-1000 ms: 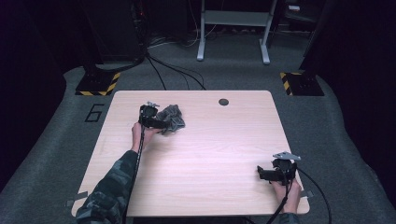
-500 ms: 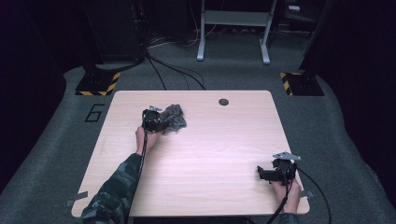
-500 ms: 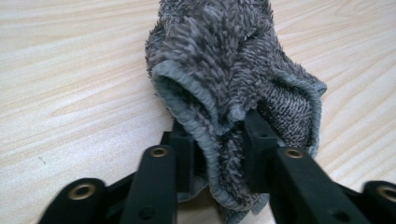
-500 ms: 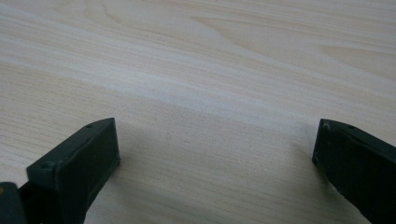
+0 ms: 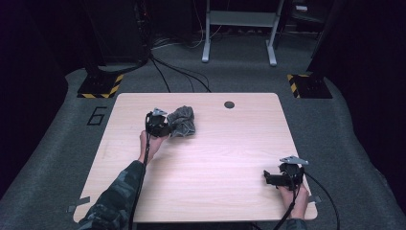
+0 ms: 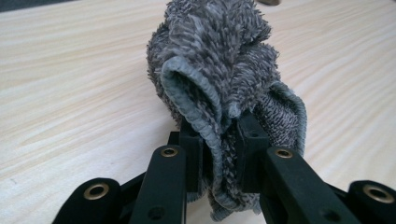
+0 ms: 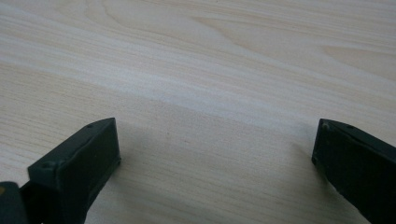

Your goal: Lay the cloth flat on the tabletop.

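Note:
A crumpled grey terry cloth (image 5: 183,120) lies on the light wooden table (image 5: 206,158) toward its far left. My left gripper (image 5: 166,128) is at the cloth's near-left edge, and its jaws have just been closing. In the left gripper view the two black jaws pinch a fold of the grey cloth (image 6: 219,88) between them, at my left gripper (image 6: 219,140). My right gripper (image 5: 268,178) rests near the table's front right corner, held by a hand. In the right gripper view my right gripper (image 7: 215,144) stands wide open over bare wood.
A small dark round hole (image 5: 229,104) sits in the tabletop near the far edge. Black cables run over the grey carpet beyond the table, past a metal stand (image 5: 238,33) and two yellow-black striped floor plates (image 5: 100,88).
My left gripper has moved a little to the right into the cloth and closed on its edge, bunching the cloth. The right gripper has stayed where it was.

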`<state>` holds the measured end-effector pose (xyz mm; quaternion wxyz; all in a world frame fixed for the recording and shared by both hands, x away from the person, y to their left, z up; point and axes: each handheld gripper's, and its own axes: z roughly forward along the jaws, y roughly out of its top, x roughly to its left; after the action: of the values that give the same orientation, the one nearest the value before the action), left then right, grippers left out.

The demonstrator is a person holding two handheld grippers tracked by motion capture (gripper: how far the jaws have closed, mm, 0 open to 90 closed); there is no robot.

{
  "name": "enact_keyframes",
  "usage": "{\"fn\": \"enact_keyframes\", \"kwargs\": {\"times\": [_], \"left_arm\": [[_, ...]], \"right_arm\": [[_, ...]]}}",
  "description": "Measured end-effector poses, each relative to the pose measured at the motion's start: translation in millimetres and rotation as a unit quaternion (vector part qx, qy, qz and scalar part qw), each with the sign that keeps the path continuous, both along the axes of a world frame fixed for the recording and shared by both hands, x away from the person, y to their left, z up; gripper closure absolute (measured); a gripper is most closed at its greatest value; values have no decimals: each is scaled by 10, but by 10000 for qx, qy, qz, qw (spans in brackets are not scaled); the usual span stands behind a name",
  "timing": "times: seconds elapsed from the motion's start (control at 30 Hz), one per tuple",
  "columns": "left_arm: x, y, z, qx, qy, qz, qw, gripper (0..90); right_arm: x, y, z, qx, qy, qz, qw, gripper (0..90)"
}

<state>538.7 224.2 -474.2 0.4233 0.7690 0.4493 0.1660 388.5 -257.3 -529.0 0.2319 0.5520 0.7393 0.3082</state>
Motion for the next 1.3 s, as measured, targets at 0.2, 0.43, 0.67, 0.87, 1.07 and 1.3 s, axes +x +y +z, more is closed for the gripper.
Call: {"fn": "enact_keyframes", "kwargs": {"times": [0.2,0.43,0.67,0.87,1.07,1.3], "left_arm": [[-167,-10,105,-81,-99,-217,9997,765],[-452,19,176,-133,-138,-401,9990,763],[-739,27,135,-307,-61,-522,9981,763],[-922,-16,92,-345,8,-658,9972,762],[-1082,-123,-4,-342,183,-863,9955,759],[-1261,-303,-199,-302,458,-1012,9934,753]], "right_arm": [[0,1,0,-1,-2,-5,10000,3],[0,2,0,6,-4,-14,10000,3],[-1,3,0,11,-7,-22,10000,3],[0,4,0,12,-7,-24,10000,3],[-1,4,0,11,-4,-28,10000,3],[-1,5,0,10,-6,-31,10000,3]]}}
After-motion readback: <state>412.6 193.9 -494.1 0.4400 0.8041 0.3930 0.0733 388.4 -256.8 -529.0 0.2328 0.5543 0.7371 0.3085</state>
